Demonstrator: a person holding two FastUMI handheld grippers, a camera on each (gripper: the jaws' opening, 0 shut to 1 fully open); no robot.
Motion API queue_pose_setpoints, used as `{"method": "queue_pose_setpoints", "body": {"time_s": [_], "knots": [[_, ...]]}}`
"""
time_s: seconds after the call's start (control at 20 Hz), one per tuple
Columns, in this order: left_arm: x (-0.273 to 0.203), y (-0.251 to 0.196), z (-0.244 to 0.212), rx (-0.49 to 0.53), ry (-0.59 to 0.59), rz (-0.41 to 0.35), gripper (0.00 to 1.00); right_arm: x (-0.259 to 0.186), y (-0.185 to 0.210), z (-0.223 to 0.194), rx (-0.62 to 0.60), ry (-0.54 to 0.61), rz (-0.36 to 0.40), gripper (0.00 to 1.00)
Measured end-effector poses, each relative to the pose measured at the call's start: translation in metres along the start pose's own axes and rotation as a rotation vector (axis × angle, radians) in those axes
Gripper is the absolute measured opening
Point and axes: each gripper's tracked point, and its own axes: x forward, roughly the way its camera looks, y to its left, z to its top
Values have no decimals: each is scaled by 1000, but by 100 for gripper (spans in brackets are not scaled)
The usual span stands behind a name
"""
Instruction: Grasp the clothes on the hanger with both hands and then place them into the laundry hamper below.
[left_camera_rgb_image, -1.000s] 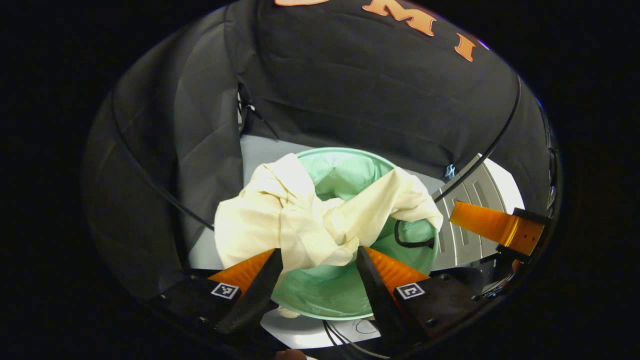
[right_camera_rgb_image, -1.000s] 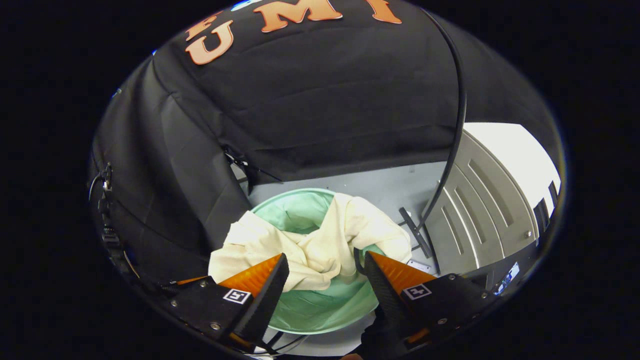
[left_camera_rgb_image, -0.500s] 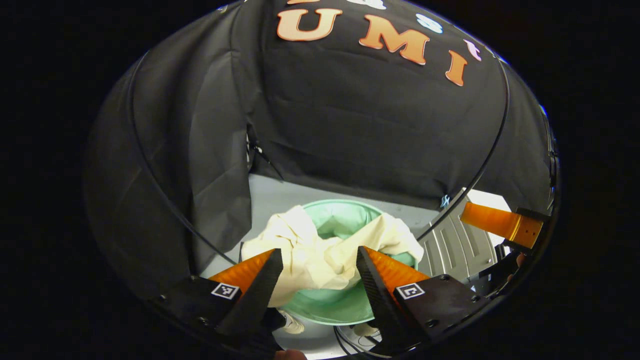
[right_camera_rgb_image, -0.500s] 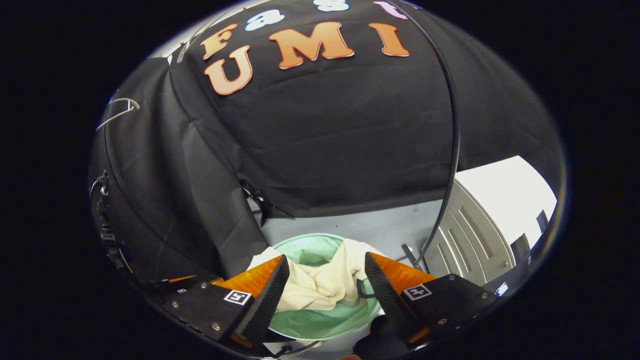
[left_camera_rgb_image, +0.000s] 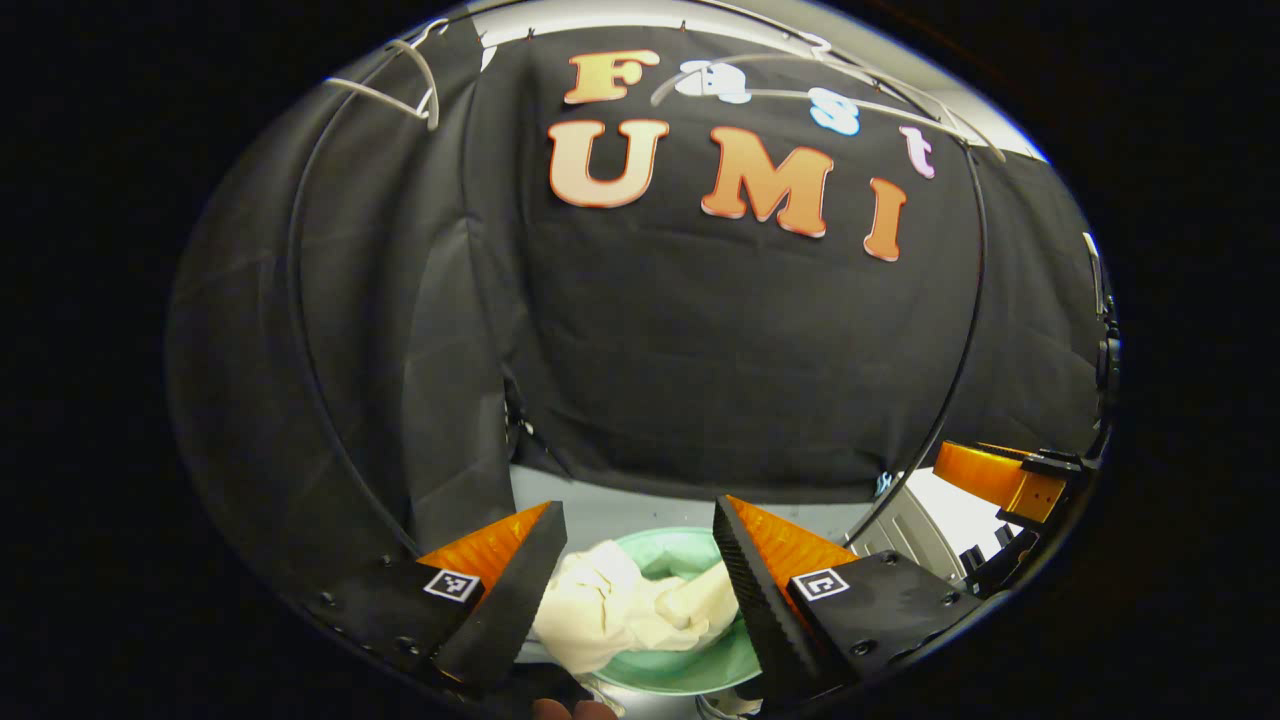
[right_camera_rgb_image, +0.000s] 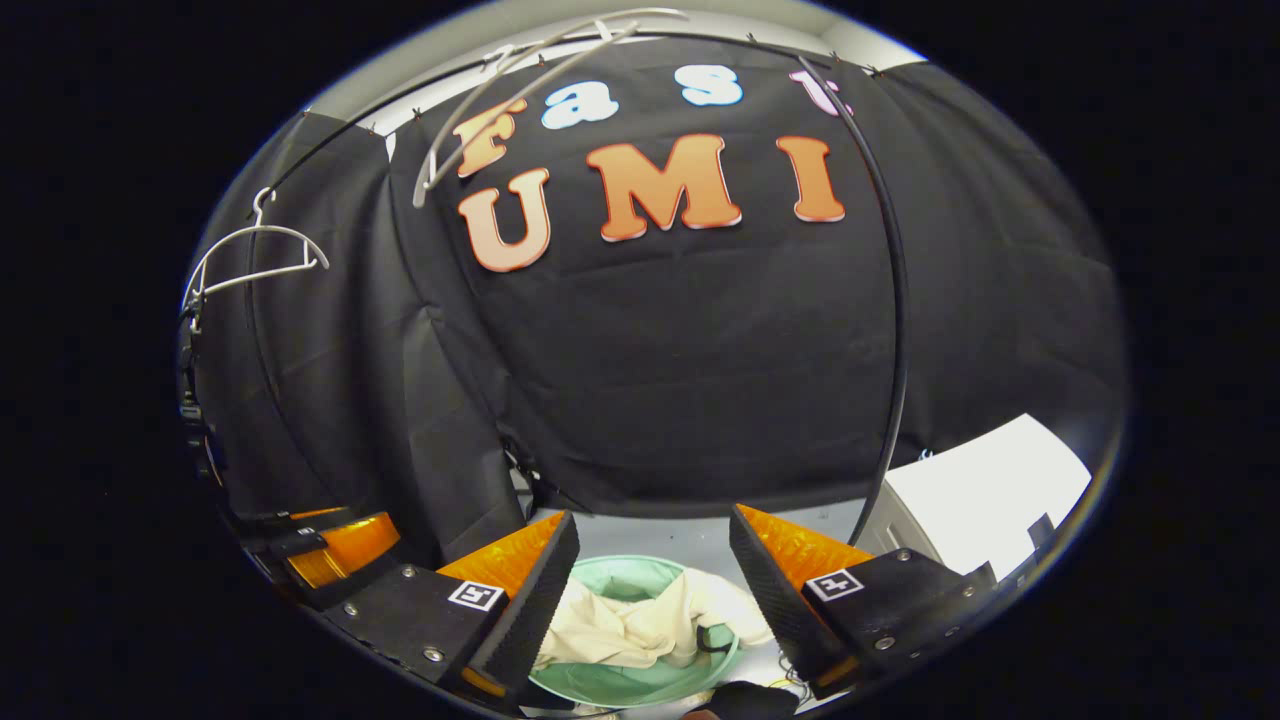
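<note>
The left gripper (left_camera_rgb_image: 632, 545) has its fingers spread wide with nothing between them. It hangs above the hamper (left_camera_rgb_image: 700, 668), a round pale green tub on the grey floor (left_camera_rgb_image: 620, 518). Seen past the fingertips, the clothes (left_camera_rgb_image: 612, 612), a cream garment, lie bunched in the hamper, heaped toward its left side and spilling onto its near-left rim. At the far right edge of the left gripper view the right gripper (left_camera_rgb_image: 1005, 478) shows, held at a similar height.

In the right gripper view, the right gripper (right_camera_rgb_image: 652, 553) is also wide apart and grips nothing. Below it the hamper (right_camera_rgb_image: 640, 688) sits on the floor (right_camera_rgb_image: 690, 530) with the clothes (right_camera_rgb_image: 640, 630) crumpled inside, and a dark loop-shaped handle (right_camera_rgb_image: 712, 638) on the hamper's right side, touching the fabric. At the lower left of that view the left gripper (right_camera_rgb_image: 335, 545) appears, well apart from the hamper.

Behind the hamper hangs the black cloth wall (left_camera_rgb_image: 720, 360). A bare white hanger (right_camera_rgb_image: 255, 258) hangs high on the left, and another hanger (right_camera_rgb_image: 520, 75) higher up near the middle. A thin black cable (right_camera_rgb_image: 900, 330) runs down the wall to the right. A pale grey ribbed cabinet (right_camera_rgb_image: 985, 495) stands to the right of the hamper.
</note>
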Motion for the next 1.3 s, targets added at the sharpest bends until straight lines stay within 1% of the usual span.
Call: {"method": "queue_pose_setpoints", "body": {"time_s": [0.15,0.25,0.3,0.35,0.5,0.55,0.65,0.7,0.75,0.9,1.0,1.1,1.2,1.3], "knots": [[-25,14,58,7,-111,23,98,-21,5,44,-9,-73,17,94],[-36,22,84,-1,-182,51,97,-36,5,77,-33,-135,10,94],[-44,29,99,-2,-220,66,94,-41,4,92,-48,-164,4,94],[-54,38,114,1,-252,88,94,-45,4,103,-57,-187,1,94],[-72,54,140,2,-315,130,94,-65,7,130,-53,-244,21,94],[-83,59,149,-7,-328,137,97,-73,8,138,-58,-262,31,94],[-102,70,163,-10,-374,154,97,-89,4,154,-82,-298,27,94],[-113,78,173,-5,-407,175,97,-97,1,164,-89,-316,20,94],[-126,87,181,0,-445,195,93,-104,-2,173,-90,-330,16,94],[-159,92,192,-8,-497,189,93,-128,-6,188,-80,-357,20,94],[-176,103,203,-20,-533,203,93,-141,-21,196,-108,-384,-16,94],[-186,110,211,-30,-559,215,94,-151,-26,202,-120,-400,-36,94],[-190,114,211,-36,-563,223,96,-151,-25,203,-118,-403,-35,94],[-190,113,208,-35,-557,225,96,-149,-26,201,-121,-402,-40,93]]}}
